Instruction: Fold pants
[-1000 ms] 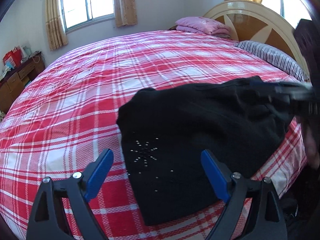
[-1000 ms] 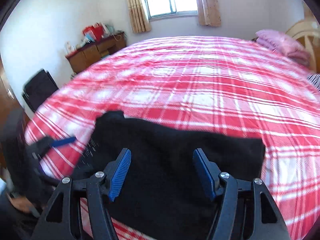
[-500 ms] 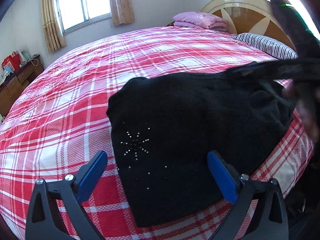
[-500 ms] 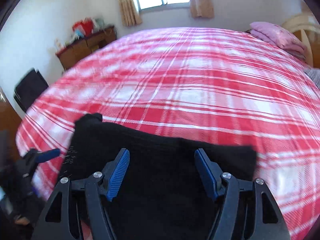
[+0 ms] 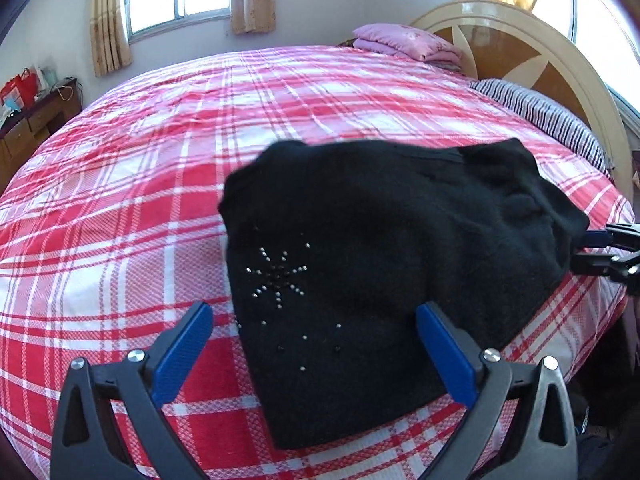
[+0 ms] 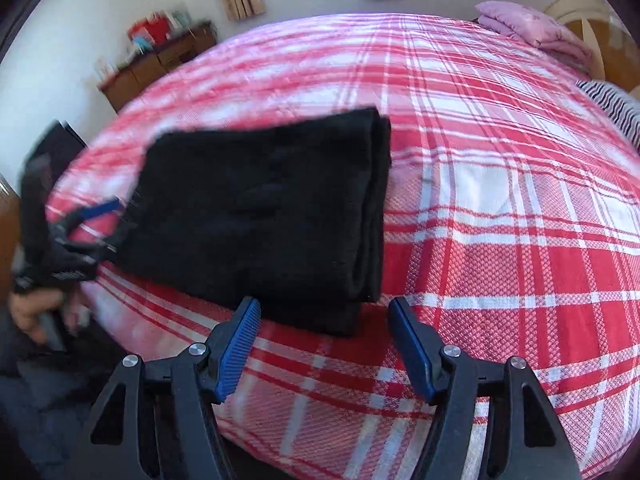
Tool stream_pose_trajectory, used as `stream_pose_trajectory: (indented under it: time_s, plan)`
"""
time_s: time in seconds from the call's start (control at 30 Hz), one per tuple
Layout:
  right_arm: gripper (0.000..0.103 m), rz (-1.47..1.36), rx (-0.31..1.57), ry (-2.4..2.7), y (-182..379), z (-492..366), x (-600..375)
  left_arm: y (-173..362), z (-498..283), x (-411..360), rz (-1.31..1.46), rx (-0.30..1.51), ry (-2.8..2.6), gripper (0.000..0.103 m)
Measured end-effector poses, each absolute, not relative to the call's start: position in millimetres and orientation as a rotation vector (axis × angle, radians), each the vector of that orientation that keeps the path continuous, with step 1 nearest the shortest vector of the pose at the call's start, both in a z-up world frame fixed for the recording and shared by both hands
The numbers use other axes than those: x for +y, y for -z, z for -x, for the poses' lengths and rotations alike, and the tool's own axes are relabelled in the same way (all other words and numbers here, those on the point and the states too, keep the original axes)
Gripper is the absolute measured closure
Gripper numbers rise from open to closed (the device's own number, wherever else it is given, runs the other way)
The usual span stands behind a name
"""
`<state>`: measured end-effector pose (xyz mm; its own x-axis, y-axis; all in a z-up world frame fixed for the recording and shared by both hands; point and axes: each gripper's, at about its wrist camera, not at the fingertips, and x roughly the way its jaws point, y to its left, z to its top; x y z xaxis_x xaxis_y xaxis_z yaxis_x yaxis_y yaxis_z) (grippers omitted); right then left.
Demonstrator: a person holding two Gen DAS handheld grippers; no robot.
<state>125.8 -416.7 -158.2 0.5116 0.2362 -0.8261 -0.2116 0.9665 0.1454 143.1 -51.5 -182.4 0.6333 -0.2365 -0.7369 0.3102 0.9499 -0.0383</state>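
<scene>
My left hand-held gripper (image 5: 314, 350) has just spread wide over the folded black pants (image 5: 384, 264) on the bed (image 5: 120, 208); my right hand-held gripper (image 6: 324, 344) hangs spread, pinching nothing.

We look from two wrist cameras, each tilted down over the near edge of the bed (image 5: 160, 184) and facing the window wall. Our left view sits close above the black pants (image 5: 380, 260), with the headboard (image 5: 520, 52) at its right. Our right view stands further to the right, pants (image 6: 272, 208) at its left. Both share the pants, the plaid cover and the pink bedding (image 6: 532, 28).
</scene>
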Motion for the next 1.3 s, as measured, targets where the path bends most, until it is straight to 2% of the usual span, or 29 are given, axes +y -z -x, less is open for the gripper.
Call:
stream_pose_trajectory:
  time_s: [0.17, 0.33, 0.5, 1.03, 1.1, 1.13, 1.2, 1.3]
  plan:
    - [0.035, -0.256, 0.916, -0.278, 141, -138, -448, 176, -145, -40, -0.069, 0.779, 0.253, 0.000]
    - [0.035, -0.346, 0.944, -0.283, 153, -171, -447, 181, -151, -32, -0.029, 0.782, 0.229, 0.000]
    - [0.035, -0.325, 0.995, -0.264, 175, -184, -435, 187, -154, -35, -0.020, 0.790, 0.245, 0.000]
    - [0.035, -0.237, 0.929, -0.240, 185, -180, -424, 198, -164, -36, 0.060, 0.808, 0.302, 0.000]
    - [0.037, -0.245, 0.924, -0.236, 185, -180, -424, 198, -165, -35, 0.059, 0.804, 0.310, 0.000]
    - [0.042, -0.253, 0.921, -0.234, 185, -180, -425, 198, -165, -35, 0.060, 0.803, 0.313, 0.000]
    - [0.046, -0.280, 0.913, -0.240, 185, -178, -429, 199, -164, -35, 0.061, 0.800, 0.322, 0.000]
    - [0.050, -0.297, 0.904, -0.249, 185, -177, -431, 198, -163, -35, 0.066, 0.796, 0.345, 0.008]
